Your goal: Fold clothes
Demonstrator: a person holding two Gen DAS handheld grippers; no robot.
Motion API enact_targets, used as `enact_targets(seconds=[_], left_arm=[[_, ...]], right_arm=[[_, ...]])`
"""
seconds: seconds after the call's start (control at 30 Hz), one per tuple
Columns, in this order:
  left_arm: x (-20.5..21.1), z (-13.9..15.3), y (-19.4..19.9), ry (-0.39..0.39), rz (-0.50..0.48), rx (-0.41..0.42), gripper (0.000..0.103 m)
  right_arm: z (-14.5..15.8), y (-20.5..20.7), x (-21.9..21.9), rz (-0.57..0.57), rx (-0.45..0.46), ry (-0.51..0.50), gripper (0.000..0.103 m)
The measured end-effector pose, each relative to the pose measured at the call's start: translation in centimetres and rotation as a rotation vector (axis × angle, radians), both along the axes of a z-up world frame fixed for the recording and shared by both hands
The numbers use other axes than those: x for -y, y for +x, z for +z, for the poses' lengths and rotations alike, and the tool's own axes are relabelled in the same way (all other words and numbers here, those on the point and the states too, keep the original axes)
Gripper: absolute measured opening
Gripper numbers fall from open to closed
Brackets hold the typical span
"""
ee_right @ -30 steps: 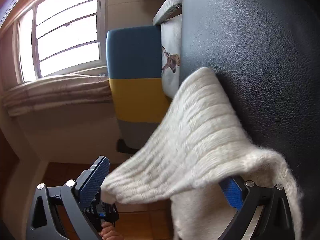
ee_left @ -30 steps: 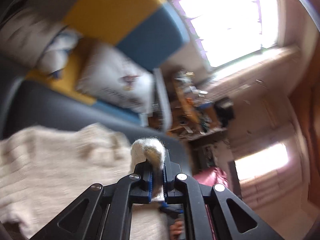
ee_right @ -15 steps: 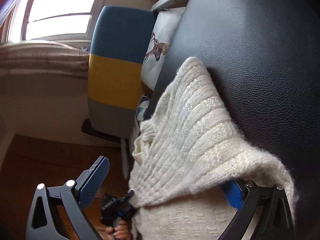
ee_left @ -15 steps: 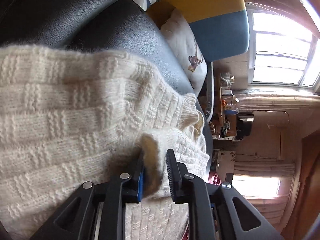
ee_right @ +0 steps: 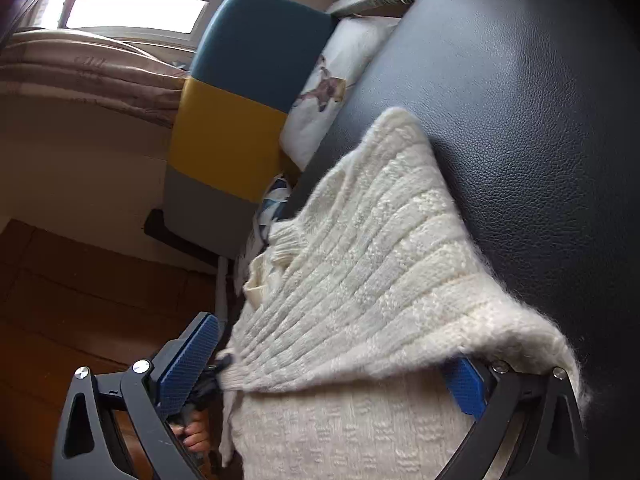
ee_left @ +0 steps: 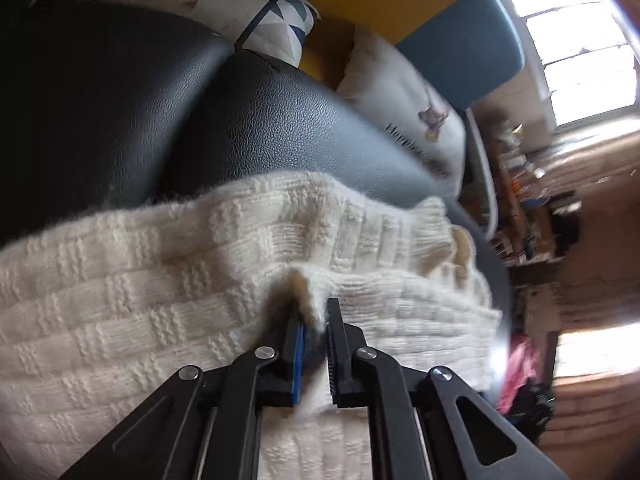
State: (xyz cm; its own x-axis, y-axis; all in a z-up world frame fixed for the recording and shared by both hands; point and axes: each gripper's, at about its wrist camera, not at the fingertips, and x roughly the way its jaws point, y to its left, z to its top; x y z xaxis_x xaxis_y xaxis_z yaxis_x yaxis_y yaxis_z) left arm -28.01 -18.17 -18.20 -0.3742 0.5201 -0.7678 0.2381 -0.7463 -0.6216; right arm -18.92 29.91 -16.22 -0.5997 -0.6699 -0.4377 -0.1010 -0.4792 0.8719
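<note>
- Left gripper (ee_left: 314,320): jaws nearly closed, pinching a raised tuft of the cream knit sweater (ee_left: 160,300). The bite is small; only a pucker of fabric sits between the pads.
- Right gripper (ee_right: 336,364): jaws spread wide, clamping nothing. A folded edge of the sweater (ee_right: 360,280) drapes over the right-hand finger (ee_right: 466,386); the left-hand finger stands clear of the cloth, just beside its edge.
- Sweater: lies on the black leather seat (ee_left: 280,132), one layer already turned over another, its collar at the end away from the left gripper. Part of the garment runs out of view under both tools.
- Judged step: carrying the pinched layer across to complete a fold. To do it well, the left grip should take in more knit before any pull, since this fuzzy yarn may slip or stretch from a shallow bite.
- The right gripper should close on the draped edge so that both corners travel together and the fold line stays straight.
- Beyond the sweater, printed cushions (ee_left: 404,116) and a blue-and-yellow chair back (ee_right: 240,92) stand at the seat's far end; keep the fold short of them.
</note>
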Motion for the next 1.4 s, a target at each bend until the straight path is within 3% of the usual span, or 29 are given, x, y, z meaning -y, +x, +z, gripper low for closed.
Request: enact_targets(seconds=[0.17,0.3,0.43,0.5,0.57,0.67,0.8,0.9,1.03,1.27,1.4], left_arm=[[0.7,2.8,3.0,-0.033,0.085,-0.101,0.014],[-3.3,4.4,3.3,-0.068,-0.03,-0.181,0.015],[-7.1,3.1,2.6,-0.168,-0.128,-0.147,0.015],[-8.0,1.3,2.3,-0.215,-0.144,-0.092,0.012],[-8.0,1.0,2.5,-0.206,-0.134,-0.111,0.012],[-8.2,1.8,2.4,-0.196,-0.137,-0.115,0.012],[-10.9,4.0,2.5,-0.175,-0.217,-0.2,0.014],[-13.3,5.0,2.3,-0.189,-0.295,-0.242,0.015],[-15.8,4.1,1.2,-0.205,-0.334,-0.223,0.015],[-15.9,3.3,0.9,-0.208,-0.34,-0.234,0.015],[-15.6,2.0,0.8,-0.241,-0.347,-0.199,0.015]], right_arm=[[1.6,2.6,-3.4,-0.036,-0.019,-0.025,0.103],[4.0,2.6,-3.5,0.001,-0.086,-0.034,0.103],[4.5,-0.1,-0.3,0.087,-0.088,0.007,0.103],[3.2,-1.4,0.9,0.093,-0.031,0.08,0.103],[1.0,-2.2,1.2,0.085,0.05,0.14,0.102],[0.8,-1.7,0.6,0.084,0.004,0.16,0.096],[1.6,-1.4,0.7,0.133,-0.031,0.217,0.094],[3.5,-1.6,0.6,0.149,-0.102,0.31,0.094],[5.4,-3.5,1.4,0.194,-0.171,0.445,0.094],[5.2,-8.0,2.6,0.256,-0.184,0.579,0.094],[3.6,-10.9,2.8,0.267,-0.115,0.632,0.094]])
